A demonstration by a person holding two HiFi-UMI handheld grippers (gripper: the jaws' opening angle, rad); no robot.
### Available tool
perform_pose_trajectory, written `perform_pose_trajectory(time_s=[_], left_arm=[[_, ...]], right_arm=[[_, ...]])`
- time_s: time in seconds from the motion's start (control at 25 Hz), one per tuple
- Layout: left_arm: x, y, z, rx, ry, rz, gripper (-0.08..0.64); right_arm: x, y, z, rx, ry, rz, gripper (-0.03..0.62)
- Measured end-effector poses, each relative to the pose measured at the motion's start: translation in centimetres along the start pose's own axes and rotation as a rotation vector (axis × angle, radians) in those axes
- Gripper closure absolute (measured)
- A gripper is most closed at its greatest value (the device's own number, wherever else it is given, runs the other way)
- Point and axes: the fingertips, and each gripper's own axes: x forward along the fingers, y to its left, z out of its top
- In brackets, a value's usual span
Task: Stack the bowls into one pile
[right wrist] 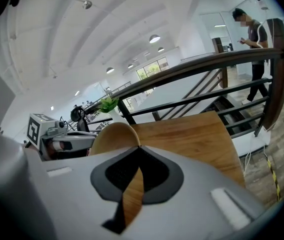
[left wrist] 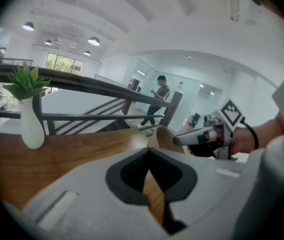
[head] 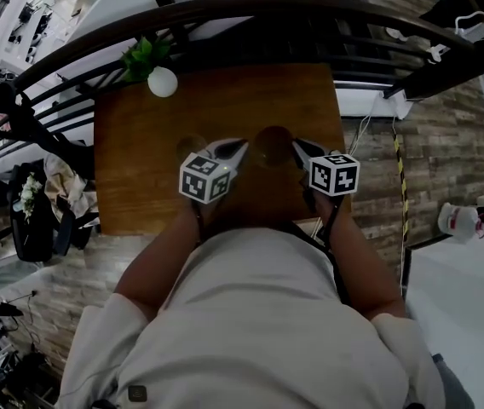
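Observation:
A round wooden bowl (head: 272, 143) hangs over the middle of the wooden table (head: 140, 186), between my two grippers. My right gripper (head: 297, 148) is shut on its rim: in the right gripper view a strip of the bowl (right wrist: 113, 136) runs between the closed jaws (right wrist: 138, 147). My left gripper (head: 240, 149) is on the opposite side. Its jaws (left wrist: 149, 149) are closed with a wooden strip between them, and the bowl (left wrist: 161, 136) rises just past their tips. A second bowl (head: 191, 147) shows faintly on the table, left of the left gripper.
A white vase with a green plant (head: 163, 82) stands at the table's far left corner. A dark railing (head: 225, 11) curves behind the table's far edge, with stairs beyond. A person (left wrist: 159, 101) stands far off past the railing.

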Motion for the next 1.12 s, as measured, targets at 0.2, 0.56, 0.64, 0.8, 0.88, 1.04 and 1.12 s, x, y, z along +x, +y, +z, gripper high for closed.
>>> perform_pose_trajectory(time_s=[0.2, 0.56, 0.64, 0.8, 0.88, 1.04, 1.12], left_arm=[[-0.3, -0.3, 0.1, -0.025, -0.011, 0.054, 0.557], [-2.3, -0.3, -1.9, -0.092, -0.038, 0.174, 0.557], [-3.0, -0.3, -2.2, -0.1, -0.047, 0.197, 0.557], [-5.3, 0.1, -2.8, -0.111, -0.07, 0.255, 0.557], [-6.7, 0.6, -3.2, -0.121, -0.084, 0.279, 0.557], [-9.7, 2.0, -3.4, -0.13, -0.108, 0.306, 0.557], [-11.1, 3.2, -3.5, -0.135, -0.111, 0.308, 0.557]], right_arm=[[0.0, -0.2, 0.3, -0.026, 0.025, 0.041, 0.578], [1.4, 1.1, -0.2, -0.079, 0.075, 0.141, 0.577], [1.6, 1.7, -0.4, -0.09, 0.081, 0.165, 0.578], [2.4, 3.5, -0.7, -0.122, 0.099, 0.206, 0.577], [2.8, 4.8, -0.9, -0.137, 0.106, 0.222, 0.577], [4.2, 7.7, -0.9, -0.168, 0.117, 0.246, 0.578], [5.1, 9.3, -0.6, -0.176, 0.116, 0.249, 0.578]])
